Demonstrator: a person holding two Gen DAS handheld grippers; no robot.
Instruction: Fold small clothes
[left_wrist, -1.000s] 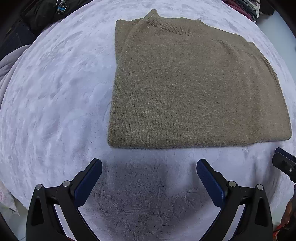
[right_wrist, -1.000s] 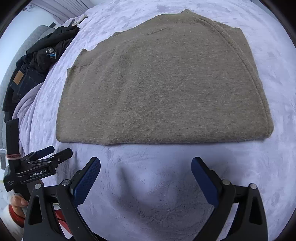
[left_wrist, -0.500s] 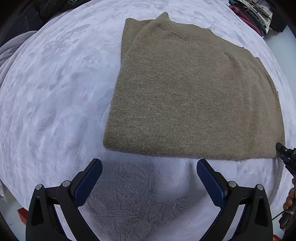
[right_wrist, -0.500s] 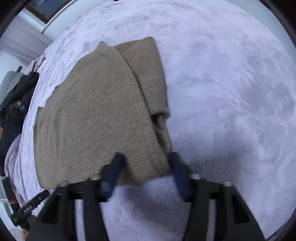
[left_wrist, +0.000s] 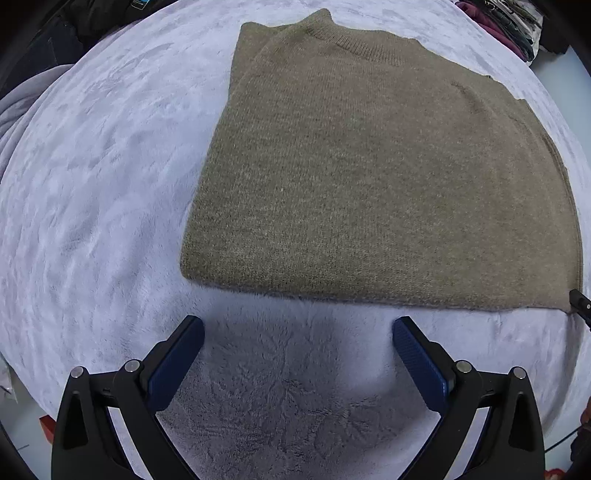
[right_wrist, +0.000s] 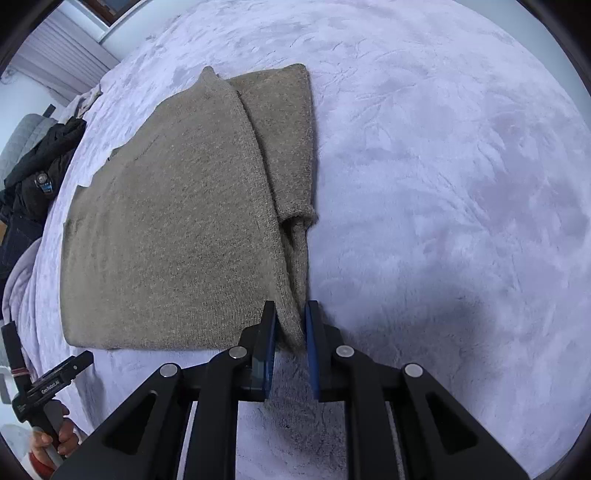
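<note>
Right tongs (right_wrist: 290, 317) closing, pads pinching fabric; left tongs (left_wrist: 297, 334) gape wide, pointing down, holding nothing.

A folded brown sweater (left_wrist: 376, 177) lies flat on the pale fleece blanket (left_wrist: 92, 177), just beyond the left gripper (left_wrist: 297, 328), whose blue fingers (left_wrist: 177, 360) are spread wide apart.

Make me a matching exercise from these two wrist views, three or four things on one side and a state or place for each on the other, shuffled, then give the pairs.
Things:
1. left gripper
2. right gripper
3. sweater
4. blanket

States or places:
A. pale lilac plush, spread under everything
B. jaws wide apart, nothing between them, over bare plush
C. brown knit, folded, lying flat
D. jaws closing on the sweater's near corner

Pairs: 1-B, 2-D, 3-C, 4-A
</note>
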